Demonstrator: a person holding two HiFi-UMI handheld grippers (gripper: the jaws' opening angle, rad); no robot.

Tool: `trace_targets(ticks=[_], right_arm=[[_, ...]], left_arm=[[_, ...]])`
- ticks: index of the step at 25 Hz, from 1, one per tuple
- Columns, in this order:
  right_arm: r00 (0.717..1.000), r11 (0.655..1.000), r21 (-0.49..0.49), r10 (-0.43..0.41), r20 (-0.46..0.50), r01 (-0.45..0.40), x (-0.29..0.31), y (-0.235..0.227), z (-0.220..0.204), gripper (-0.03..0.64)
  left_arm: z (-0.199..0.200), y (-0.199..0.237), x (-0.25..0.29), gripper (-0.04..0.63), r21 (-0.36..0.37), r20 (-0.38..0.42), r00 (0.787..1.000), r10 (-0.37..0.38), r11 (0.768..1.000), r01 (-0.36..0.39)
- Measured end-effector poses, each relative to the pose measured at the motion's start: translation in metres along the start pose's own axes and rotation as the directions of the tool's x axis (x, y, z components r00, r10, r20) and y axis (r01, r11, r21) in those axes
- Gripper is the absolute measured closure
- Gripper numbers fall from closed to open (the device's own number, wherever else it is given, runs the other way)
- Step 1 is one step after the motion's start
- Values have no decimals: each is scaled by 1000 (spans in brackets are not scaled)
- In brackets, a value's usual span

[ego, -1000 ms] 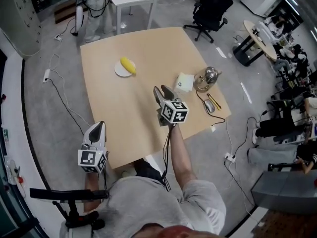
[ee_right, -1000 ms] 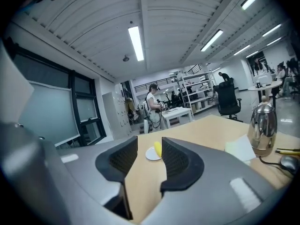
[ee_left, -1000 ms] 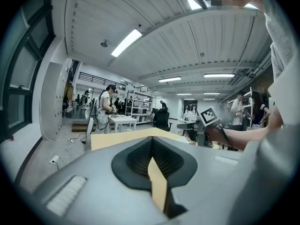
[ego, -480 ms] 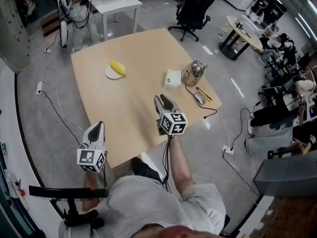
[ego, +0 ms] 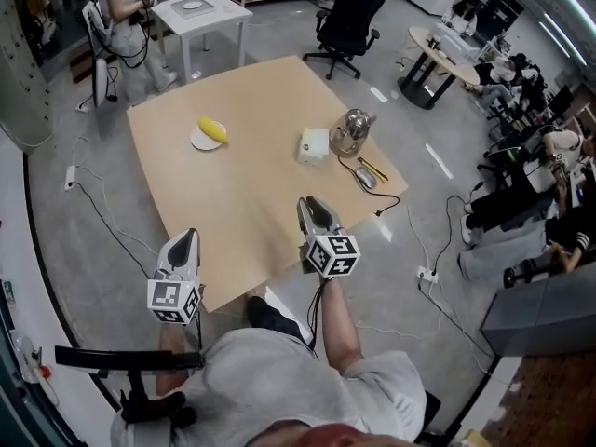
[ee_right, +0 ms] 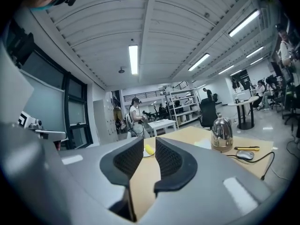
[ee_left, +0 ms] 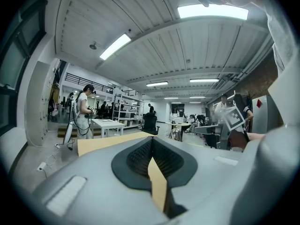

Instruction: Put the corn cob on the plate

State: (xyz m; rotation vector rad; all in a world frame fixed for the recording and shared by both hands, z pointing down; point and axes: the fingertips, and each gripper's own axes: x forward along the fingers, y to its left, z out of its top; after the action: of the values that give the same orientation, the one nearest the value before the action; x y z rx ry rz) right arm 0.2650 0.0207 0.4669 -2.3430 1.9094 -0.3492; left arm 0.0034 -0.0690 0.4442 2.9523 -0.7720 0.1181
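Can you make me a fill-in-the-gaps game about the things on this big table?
1. The yellow corn cob lies on a round white ____.
2. The shiny metal kettle stands beside a small ____ box.
3. The grey computer mouse rests on the tan wooden ____.
Missing words: plate; white; table.

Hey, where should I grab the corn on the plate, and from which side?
Probably its middle, coming from above and pinching across the narrow width. The corn lies flat on the plate, a long rounded cob, so its sides are free and its underside is not.
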Motion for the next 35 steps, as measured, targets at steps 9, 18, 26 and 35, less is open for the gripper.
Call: trace_targets(ticks=[9,18,26,35], right_arm=[[999,999,-12,-37,-6,37,-49,10,-16,545],[998,998,-2,-57,4,57,-85,15,-24,552],[999,999,12,-42,6,42,-97,22,-28,611],[999,998,-42,-45,11,46,-98,23,-22,611]], left_arm=[[-1,-4,-14,575,11,10,1000,-11,1000,11],[1,-10,-14,575,21,15,1000,-24,1000,24],[2,-10,-14,575,26,17,999,-28,999,28],[2,-10,-12,575,26,19,999,-27,999,27]])
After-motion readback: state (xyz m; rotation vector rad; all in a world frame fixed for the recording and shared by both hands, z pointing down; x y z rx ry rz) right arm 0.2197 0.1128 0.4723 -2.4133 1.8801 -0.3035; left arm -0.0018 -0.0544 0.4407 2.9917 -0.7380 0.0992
